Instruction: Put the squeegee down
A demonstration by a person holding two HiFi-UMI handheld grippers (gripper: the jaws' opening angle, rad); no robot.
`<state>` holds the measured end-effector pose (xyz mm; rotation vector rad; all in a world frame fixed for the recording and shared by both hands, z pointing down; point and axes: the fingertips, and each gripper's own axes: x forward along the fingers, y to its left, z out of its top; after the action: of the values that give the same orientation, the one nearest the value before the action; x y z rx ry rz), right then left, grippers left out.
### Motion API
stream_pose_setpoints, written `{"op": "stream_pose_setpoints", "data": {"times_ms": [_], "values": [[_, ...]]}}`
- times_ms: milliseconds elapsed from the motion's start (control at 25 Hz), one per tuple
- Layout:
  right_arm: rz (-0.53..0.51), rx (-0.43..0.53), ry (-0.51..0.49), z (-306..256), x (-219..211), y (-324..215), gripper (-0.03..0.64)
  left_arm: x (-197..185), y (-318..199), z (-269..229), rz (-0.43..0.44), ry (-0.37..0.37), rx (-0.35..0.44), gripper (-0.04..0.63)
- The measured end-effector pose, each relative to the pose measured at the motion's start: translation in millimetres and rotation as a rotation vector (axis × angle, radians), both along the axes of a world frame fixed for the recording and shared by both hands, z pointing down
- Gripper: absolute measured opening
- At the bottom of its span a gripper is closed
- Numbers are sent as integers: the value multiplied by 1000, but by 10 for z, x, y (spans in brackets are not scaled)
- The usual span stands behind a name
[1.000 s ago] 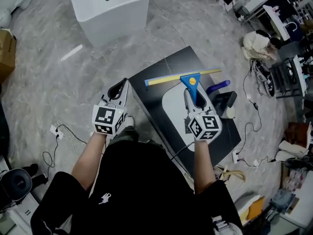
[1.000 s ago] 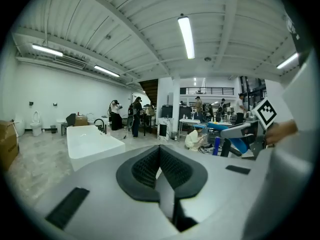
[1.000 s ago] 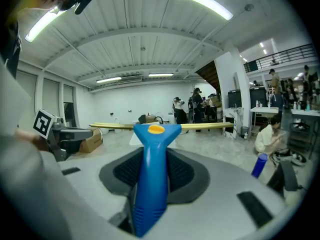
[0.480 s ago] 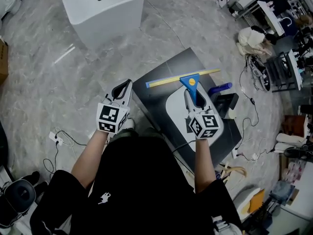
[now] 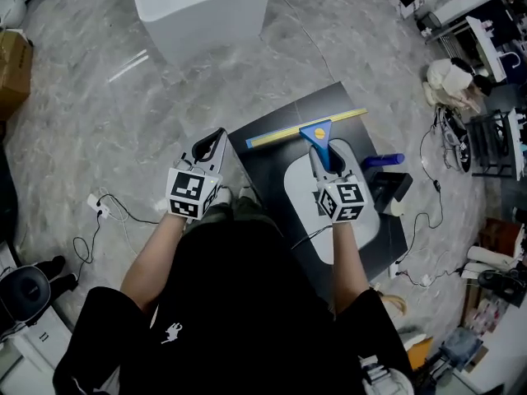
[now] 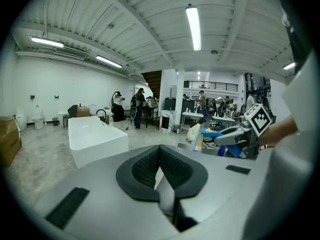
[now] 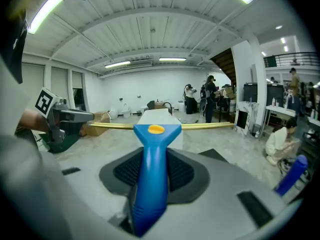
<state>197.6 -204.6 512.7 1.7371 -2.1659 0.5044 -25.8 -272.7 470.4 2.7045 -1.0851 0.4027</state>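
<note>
The squeegee has a blue handle (image 5: pixel 319 142) and a long yellow blade (image 5: pixel 280 132). My right gripper (image 5: pixel 324 160) is shut on the handle and holds the squeegee just over the dark table (image 5: pixel 263 171), blade pointing away from me. In the right gripper view the handle (image 7: pixel 151 179) runs up between the pads, with the blade (image 7: pixel 205 126) lying crosswise ahead. My left gripper (image 5: pixel 207 151) hovers off the table's left edge, over the floor. Its pads (image 6: pixel 145 168) meet with nothing between them.
A white oval basin (image 5: pixel 346 220) lies on the table under my right hand. A blue bottle (image 5: pixel 384 160) and a black box (image 5: pixel 394 186) sit at the table's right. A white bathtub (image 5: pixel 198 11) stands ahead. Cables (image 5: pixel 107 212) trail on the floor at left.
My right gripper has come down toward the table with the squeegee still in it. The left gripper has sunk a little beside the table.
</note>
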Motion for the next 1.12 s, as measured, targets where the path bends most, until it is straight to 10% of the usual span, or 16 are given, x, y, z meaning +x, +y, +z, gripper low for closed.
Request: {"op": "stream_pose_setpoints", "data": {"times_ms": [1120], "values": [[-144, -97, 15, 1087, 186, -557, 132, 426, -47, 745, -139, -205, -97, 3]]}}
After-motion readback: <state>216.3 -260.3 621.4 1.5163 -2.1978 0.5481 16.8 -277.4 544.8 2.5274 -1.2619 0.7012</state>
